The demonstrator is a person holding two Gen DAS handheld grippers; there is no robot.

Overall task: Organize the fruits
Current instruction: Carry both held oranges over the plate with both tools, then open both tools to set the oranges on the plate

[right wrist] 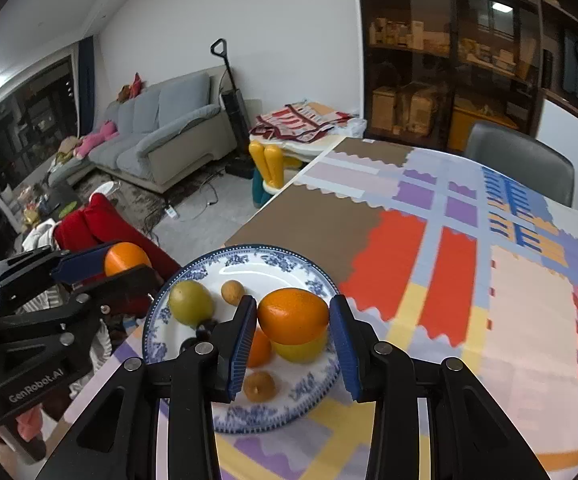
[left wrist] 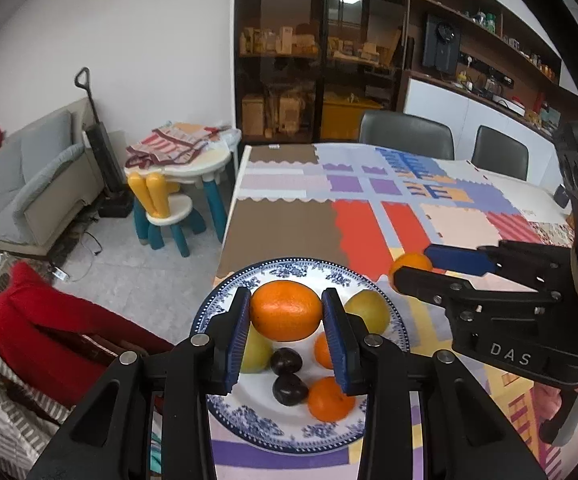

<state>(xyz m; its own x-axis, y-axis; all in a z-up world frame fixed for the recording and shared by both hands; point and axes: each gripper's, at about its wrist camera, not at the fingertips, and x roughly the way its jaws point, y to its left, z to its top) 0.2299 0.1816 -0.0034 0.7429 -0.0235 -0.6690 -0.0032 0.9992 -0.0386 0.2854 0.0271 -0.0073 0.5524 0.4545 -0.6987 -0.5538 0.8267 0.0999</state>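
both grippers carry an orange over the blue-patterned plate (left wrist: pixel 399 322). left gripper (left wrist: pixel 285 320) jaws pinch an orange (left wrist: pixel 285 310) side to side, pads touching both flanks. right gripper (right wrist: pixel 293 328) jaws pinch a second orange (right wrist: pixel 293 314) the same way; in the left wrist view it shows as the orange (left wrist: pixel 409 263) at the tips of the right gripper (left wrist: pixel 421 266), just beyond the plate's right rim.

plate already holds green fruits (left wrist: pixel 367 310), two dark plums (left wrist: pixel 287 376), small oranges (left wrist: pixel 329 398) and, in the right wrist view, two small brown fruits (right wrist: pixel 232 291). it's crowded near the middle.

step in hand looks like placing both oranges on the plate. doing it well: lower each one into a bare white patch, not onto another fruit, since round fruit will roll. the far part of the plate (right wrist: pixel 249 268) looks freest. set it down before spreading the jaws, open gently, lift straight up so pads don't nudge neighbours. stagger the two hands, they sit near each other.

edges: plate sits right at the table's left edge and near corner, with floor and a red cloth (left wrist: pixel 29 312) below; anything rolling off that side is lost. open room is to the right and ahead, across the patchwork tablecloth (right wrist: pixel 509 300), bare there.
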